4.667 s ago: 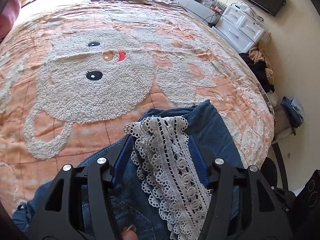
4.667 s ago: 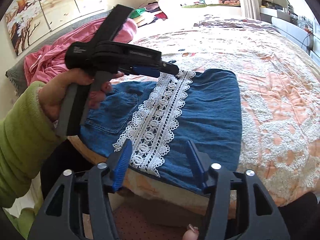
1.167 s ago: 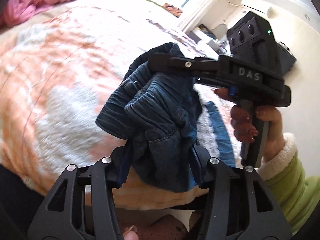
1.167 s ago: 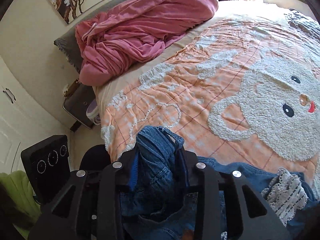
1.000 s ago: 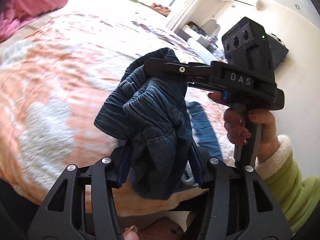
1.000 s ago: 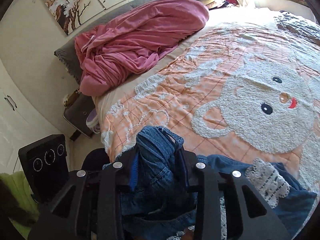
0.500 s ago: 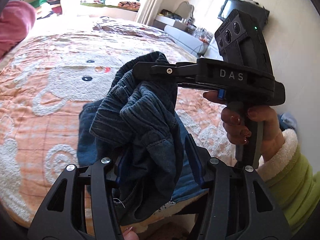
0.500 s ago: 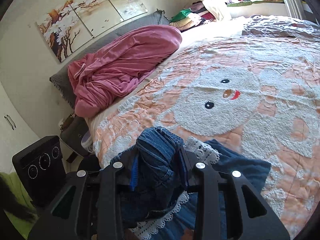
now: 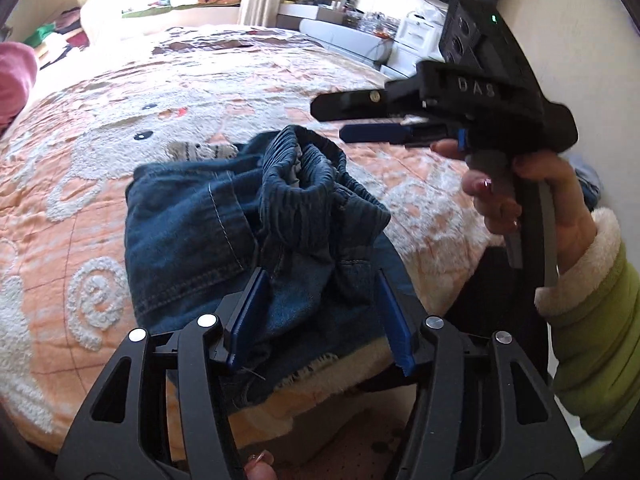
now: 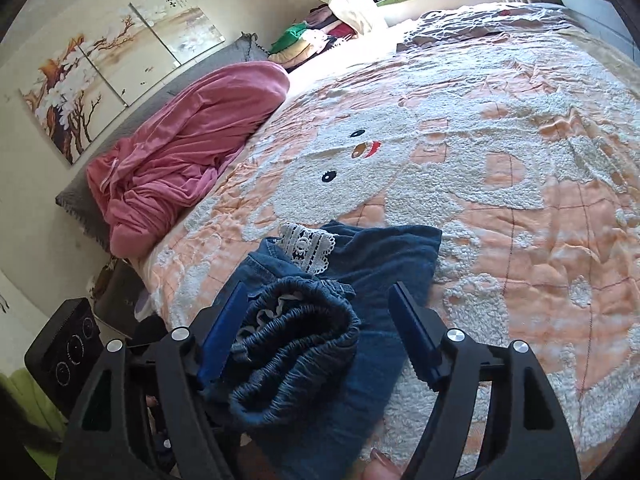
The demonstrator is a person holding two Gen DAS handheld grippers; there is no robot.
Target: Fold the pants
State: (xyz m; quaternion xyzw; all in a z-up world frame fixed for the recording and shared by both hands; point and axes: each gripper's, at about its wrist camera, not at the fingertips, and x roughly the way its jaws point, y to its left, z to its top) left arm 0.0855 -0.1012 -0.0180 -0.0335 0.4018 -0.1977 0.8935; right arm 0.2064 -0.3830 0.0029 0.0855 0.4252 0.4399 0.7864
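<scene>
Both jaws stand apart – left gripper (image 9: 318, 316) and right gripper (image 10: 320, 336) straddle the bunched denim pants (image 9: 248, 232) (lace trim (image 10: 306, 250) showing) on the bed (image 10: 520, 208)

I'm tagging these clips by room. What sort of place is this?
Most likely a home bedroom: a bed with a cartoon bedspread, a pink blanket by the headboard, and wall paintings.

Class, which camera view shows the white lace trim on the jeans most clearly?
The right wrist view: the lace trim lies unobstructed on the jeans, its openwork pattern sharp. The left wrist view shows only a blurred sliver behind the bunched waistband.
</scene>
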